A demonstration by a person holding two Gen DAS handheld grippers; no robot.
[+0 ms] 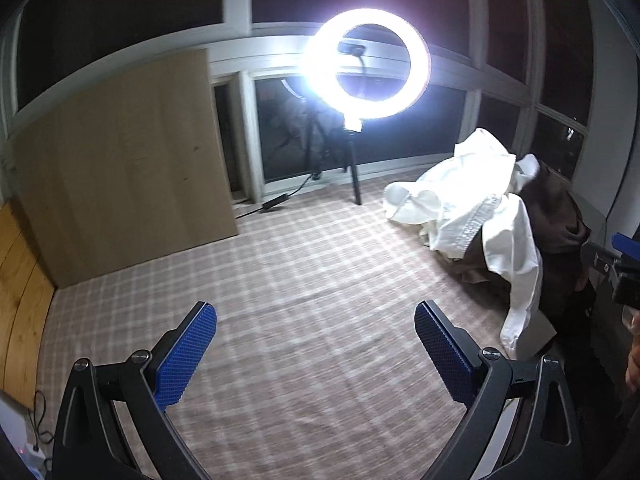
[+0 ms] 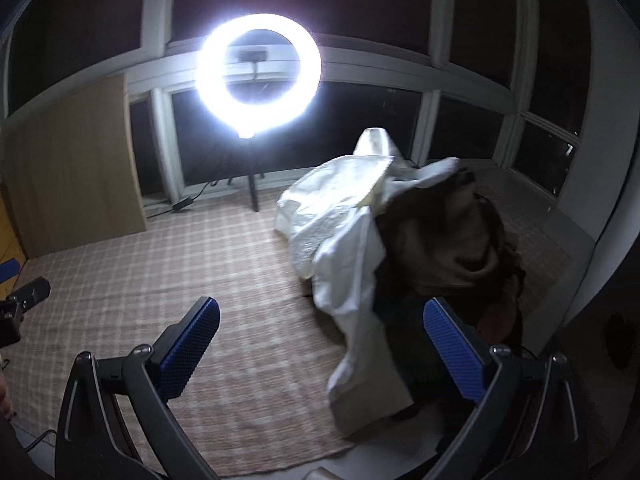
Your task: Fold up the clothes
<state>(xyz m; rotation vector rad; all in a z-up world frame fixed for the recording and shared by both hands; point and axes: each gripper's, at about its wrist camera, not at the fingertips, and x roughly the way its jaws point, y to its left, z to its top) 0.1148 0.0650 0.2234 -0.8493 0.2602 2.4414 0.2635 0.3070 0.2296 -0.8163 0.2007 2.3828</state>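
Note:
A crumpled white garment [image 1: 472, 208] lies over a pile of dark brown clothes [image 1: 560, 220] on the checked mat at the right. In the right wrist view the white garment [image 2: 340, 216] drapes down in front of the brown clothes [image 2: 440, 240]. My left gripper [image 1: 316, 316] hovers open over bare mat, well to the left of the pile, holding nothing. My right gripper [image 2: 320, 312] is open too, just short of the white garment's hanging edge, with its right finger [image 2: 452, 344] in front of the dark clothes. The right gripper's tip [image 1: 616, 264] shows at the left wrist view's right edge.
A bright ring light [image 1: 364, 64] on a tripod stands at the mat's far edge by dark windows, its cable [image 1: 276, 202] on the floor. A wooden panel [image 1: 124, 160] leans at the left. The checked mat [image 1: 300, 280] covers the floor. A hand [image 1: 632, 356] is at the right edge.

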